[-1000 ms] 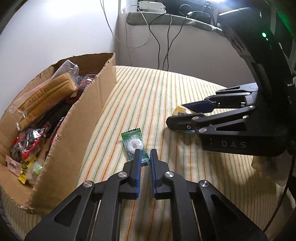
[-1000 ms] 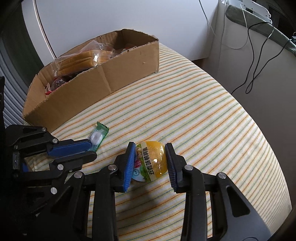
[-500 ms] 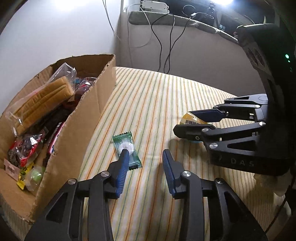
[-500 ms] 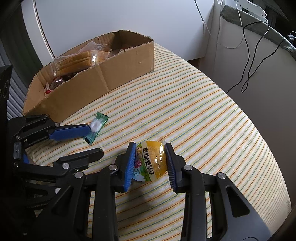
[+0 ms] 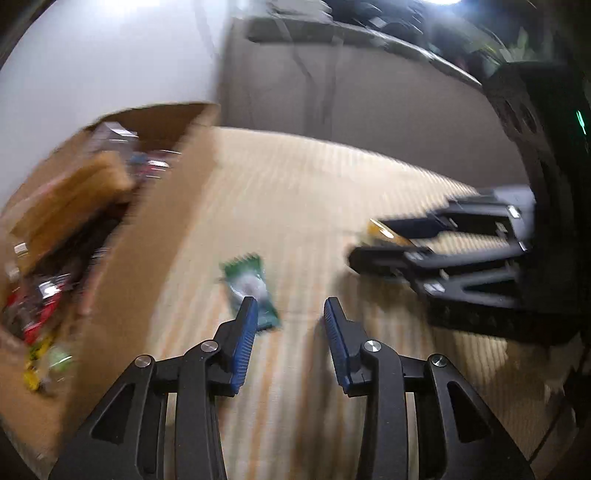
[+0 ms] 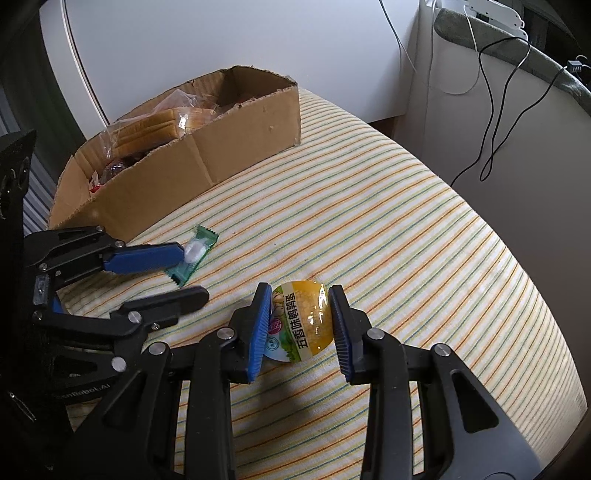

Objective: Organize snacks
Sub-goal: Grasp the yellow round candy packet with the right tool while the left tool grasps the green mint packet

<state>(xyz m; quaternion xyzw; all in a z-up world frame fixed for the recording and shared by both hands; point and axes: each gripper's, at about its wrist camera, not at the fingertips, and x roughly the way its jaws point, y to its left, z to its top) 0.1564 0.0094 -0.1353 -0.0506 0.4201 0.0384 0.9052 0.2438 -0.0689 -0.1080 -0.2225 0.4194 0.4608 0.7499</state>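
A green wrapped candy (image 5: 246, 284) (image 6: 192, 254) lies on the striped tablecloth (image 6: 369, 229). My left gripper (image 5: 290, 308) (image 6: 192, 275) stands open just behind it. Its left fingertip (image 5: 249, 314) covers the candy's near end, and nothing sits squarely between the jaws. The left wrist view is motion-blurred. My right gripper (image 6: 298, 295) (image 5: 373, 242) is shut on a round yellow snack pack (image 6: 303, 321) (image 5: 384, 232) with a printed label, low over the cloth. The cardboard box (image 6: 207, 162) (image 5: 140, 266), holding bagged bread and several wrapped snacks, stands at the left.
The round table's edge (image 6: 546, 295) curves away on the right. Beyond it stands a beige padded back (image 6: 480, 110) with black and white cables (image 6: 495, 122) hanging down it. A white wall (image 6: 221, 33) is behind the box.
My left gripper's jaws went from shut to open and shifted slightly right of the candy. The left view has become blurred. The right gripper kept its grip on the yellow pack.
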